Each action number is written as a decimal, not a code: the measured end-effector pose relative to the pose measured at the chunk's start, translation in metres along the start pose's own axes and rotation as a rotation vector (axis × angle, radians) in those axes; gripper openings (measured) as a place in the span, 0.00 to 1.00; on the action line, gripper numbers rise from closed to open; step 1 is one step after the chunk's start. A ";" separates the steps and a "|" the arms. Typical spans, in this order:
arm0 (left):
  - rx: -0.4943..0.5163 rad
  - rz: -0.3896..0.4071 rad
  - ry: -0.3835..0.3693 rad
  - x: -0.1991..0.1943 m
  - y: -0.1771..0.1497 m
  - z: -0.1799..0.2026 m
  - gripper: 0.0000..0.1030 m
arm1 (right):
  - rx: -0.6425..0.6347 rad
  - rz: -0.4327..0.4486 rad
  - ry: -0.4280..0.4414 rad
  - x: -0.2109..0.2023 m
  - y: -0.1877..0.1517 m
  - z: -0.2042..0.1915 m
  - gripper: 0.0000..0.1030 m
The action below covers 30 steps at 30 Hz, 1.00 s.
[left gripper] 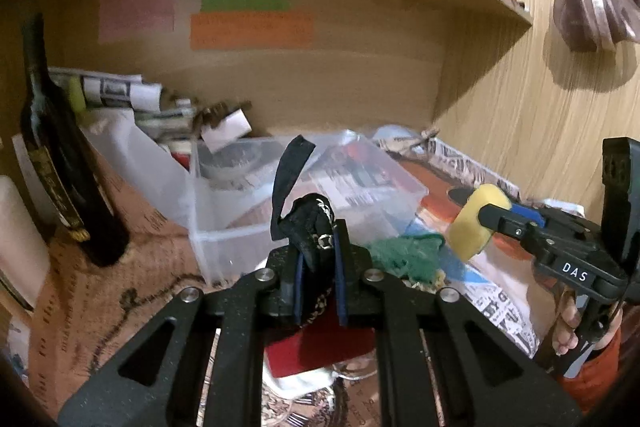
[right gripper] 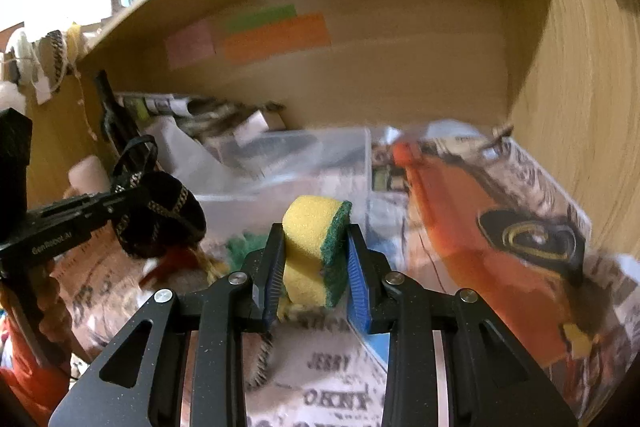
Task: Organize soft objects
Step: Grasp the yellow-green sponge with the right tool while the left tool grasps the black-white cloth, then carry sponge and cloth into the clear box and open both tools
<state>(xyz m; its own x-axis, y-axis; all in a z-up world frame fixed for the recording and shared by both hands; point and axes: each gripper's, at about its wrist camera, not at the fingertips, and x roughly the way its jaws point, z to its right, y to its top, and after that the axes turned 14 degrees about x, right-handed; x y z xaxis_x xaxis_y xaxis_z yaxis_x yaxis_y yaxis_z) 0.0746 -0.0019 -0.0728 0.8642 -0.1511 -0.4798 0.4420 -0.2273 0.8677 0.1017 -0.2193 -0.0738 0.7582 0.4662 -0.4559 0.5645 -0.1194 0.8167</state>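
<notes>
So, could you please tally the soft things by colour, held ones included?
Black: 1, the pouch in the left tool
Yellow and green: 1, the sponge in the right tool
Green: 1, the cloth
Total: 3

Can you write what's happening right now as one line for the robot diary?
left gripper: shut on black pouch | right gripper: shut on sponge | clear bin: behind both

We see a wooden shelf bay (left gripper: 500, 115) whose floor is covered in printed newspaper sheets (right gripper: 332, 379); on these stands a clear plastic bin (left gripper: 224, 247), with a dark bottle (left gripper: 60, 163) upright to its left; a green scrubby tuft (left gripper: 404, 255) lies just right of the bin; rolled papers (left gripper: 120, 91) pile behind; an orange printed sheet (right gripper: 460, 227) lies at the right.
</notes>
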 end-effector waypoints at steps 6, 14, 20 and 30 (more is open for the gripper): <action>0.014 0.047 0.018 -0.014 0.020 -0.009 0.11 | -0.037 0.057 0.045 -0.003 0.017 -0.018 0.26; 0.020 0.114 0.056 -0.022 0.048 -0.021 0.11 | -0.060 0.101 0.100 0.003 0.034 -0.035 0.26; 0.016 0.143 0.098 -0.016 0.063 -0.032 0.11 | -0.075 0.114 0.108 0.013 0.048 -0.043 0.26; 0.012 0.077 0.161 0.031 0.065 -0.046 0.11 | -0.114 0.058 0.058 0.056 0.063 -0.048 0.26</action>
<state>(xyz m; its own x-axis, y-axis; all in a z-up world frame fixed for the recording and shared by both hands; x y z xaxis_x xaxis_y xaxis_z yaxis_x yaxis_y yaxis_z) 0.1415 0.0225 -0.0254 0.9232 -0.0126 -0.3841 0.3709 -0.2327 0.8991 0.1638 -0.1589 -0.0311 0.7668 0.5115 -0.3878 0.4769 -0.0495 0.8776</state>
